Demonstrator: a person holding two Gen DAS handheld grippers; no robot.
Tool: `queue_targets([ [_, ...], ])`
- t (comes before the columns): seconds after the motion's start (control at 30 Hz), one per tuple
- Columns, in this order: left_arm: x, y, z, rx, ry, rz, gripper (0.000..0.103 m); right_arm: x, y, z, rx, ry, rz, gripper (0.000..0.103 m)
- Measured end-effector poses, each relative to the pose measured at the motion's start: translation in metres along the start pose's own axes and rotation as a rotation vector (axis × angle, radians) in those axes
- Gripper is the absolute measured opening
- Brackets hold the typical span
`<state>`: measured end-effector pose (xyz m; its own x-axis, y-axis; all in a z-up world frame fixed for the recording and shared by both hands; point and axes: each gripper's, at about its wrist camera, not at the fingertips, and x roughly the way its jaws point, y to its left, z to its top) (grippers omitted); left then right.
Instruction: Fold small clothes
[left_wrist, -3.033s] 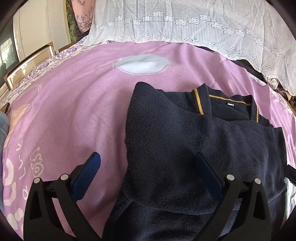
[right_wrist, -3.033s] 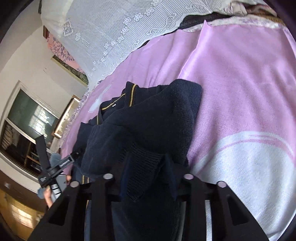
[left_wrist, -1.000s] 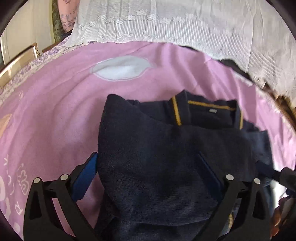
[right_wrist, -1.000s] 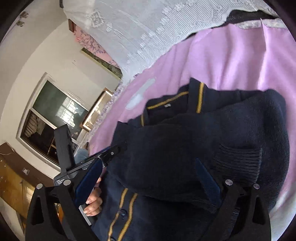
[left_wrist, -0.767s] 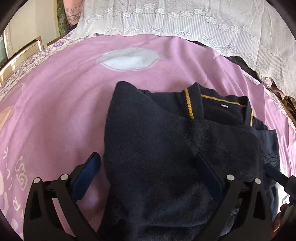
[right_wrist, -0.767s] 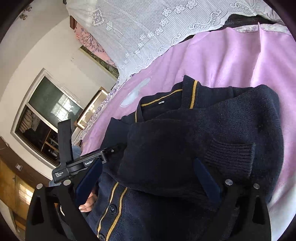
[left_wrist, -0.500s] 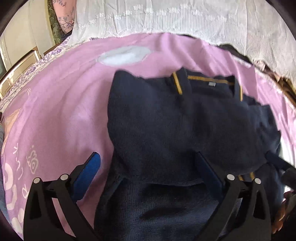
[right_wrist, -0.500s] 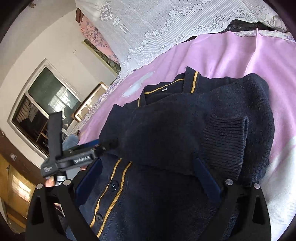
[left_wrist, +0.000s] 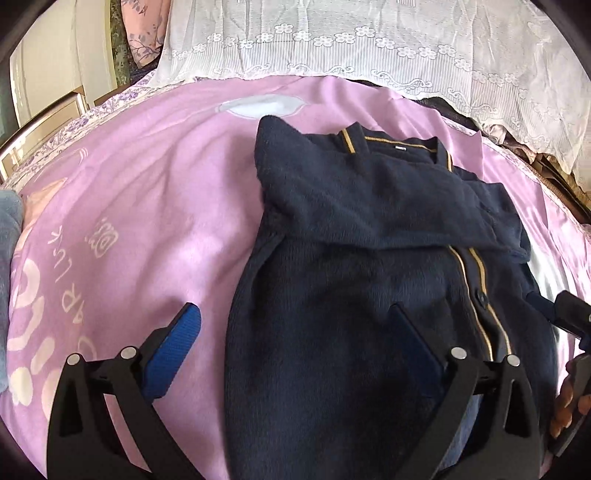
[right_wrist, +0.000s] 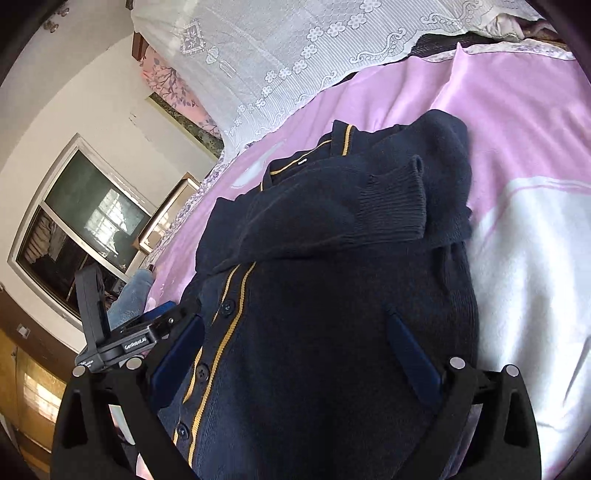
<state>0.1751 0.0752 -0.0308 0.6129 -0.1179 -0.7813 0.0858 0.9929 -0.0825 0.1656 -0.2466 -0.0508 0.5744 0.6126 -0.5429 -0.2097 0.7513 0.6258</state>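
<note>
- Navy knit, soft and thick: the cardigan (left_wrist: 332, 332) lies face-up on the pink bedspread (left_wrist: 147, 206), collar toward the lace-covered pillows (left_wrist: 369, 48), both sleeves folded across the chest.
- At its left edge the left gripper (left_wrist: 291, 343) hovers with jaws spread wide, holding nothing; one blue pad sits over the spread, the other over the knit.
- Down the middle runs the yellow-trimmed button placket (right_wrist: 221, 332).
- On the right, the right gripper (right_wrist: 291, 350) is likewise wide and empty above the lower body.
- The wool looks limp, light and grippy; I'd pinch both hem corners, as one layer may sag or drag the sleeves (right_wrist: 391, 206) askew.
</note>
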Motion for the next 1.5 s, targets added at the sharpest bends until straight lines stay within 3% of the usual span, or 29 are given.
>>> queue_targets([
  [0.1, -0.009, 0.014, -0.018, -0.04, 0.026, -0.053, 0.098, -0.007, 0.007, -0.015, -0.025, 0.0, -0.041, 0.1],
  [0.23, -0.029, 0.017, -0.046, -0.012, 0.021, -0.099, 0.098, -0.02, 0.017, -0.038, -0.073, 0.02, -0.095, 0.1],
  [0.43, -0.05, 0.016, -0.078, 0.01, 0.065, -0.249, 0.099, -0.051, 0.019, -0.075, -0.06, 0.015, -0.104, 0.1],
  [0.57, -0.066, 0.018, -0.102, 0.025, 0.055, -0.268, 0.099, -0.069, 0.026, -0.099, -0.093, 0.015, -0.087, 0.1],
  [0.67, -0.076, 0.02, -0.118, 0.053, 0.043, -0.285, 0.099, -0.079, 0.032, -0.114, -0.097, 0.027, -0.128, 0.1],
  [0.87, -0.079, 0.02, -0.124, 0.07, 0.062, -0.324, 0.099, -0.091, 0.021, -0.126, -0.025, 0.016, -0.057, 0.1],
  [1.03, -0.075, 0.023, -0.117, 0.048, 0.104, -0.441, 0.098, -0.093, 0.018, -0.128, -0.008, 0.03, 0.025, 0.1],
  [1.1, -0.076, 0.026, -0.118, 0.023, 0.117, -0.505, 0.098, -0.091, 0.024, -0.13, -0.018, 0.053, 0.041, 0.09],
  [1.17, -0.078, 0.028, -0.119, -0.002, 0.119, -0.549, 0.098, -0.085, 0.028, -0.134, -0.002, 0.093, 0.082, 0.042],
  [1.23, -0.075, 0.025, -0.118, -0.012, 0.118, -0.555, 0.098, -0.072, 0.021, -0.137, 0.066, 0.138, 0.099, 0.022],
  [1.3, -0.072, 0.021, -0.116, -0.017, 0.115, -0.552, 0.093, -0.066, 0.016, -0.136, 0.102, 0.157, 0.118, 0.016],
  [1.37, -0.072, 0.019, -0.115, -0.017, 0.111, -0.534, 0.08, -0.066, 0.014, -0.136, 0.125, 0.156, 0.14, 0.016],
  [1.43, -0.073, 0.023, -0.116, -0.033, 0.114, -0.516, 0.056, -0.069, 0.016, -0.14, 0.114, 0.147, 0.139, 0.016],
  [1.5, -0.072, 0.035, -0.117, -0.087, 0.128, -0.552, 0.045, -0.07, 0.016, -0.141, 0.12, 0.148, 0.147, 0.016],
])
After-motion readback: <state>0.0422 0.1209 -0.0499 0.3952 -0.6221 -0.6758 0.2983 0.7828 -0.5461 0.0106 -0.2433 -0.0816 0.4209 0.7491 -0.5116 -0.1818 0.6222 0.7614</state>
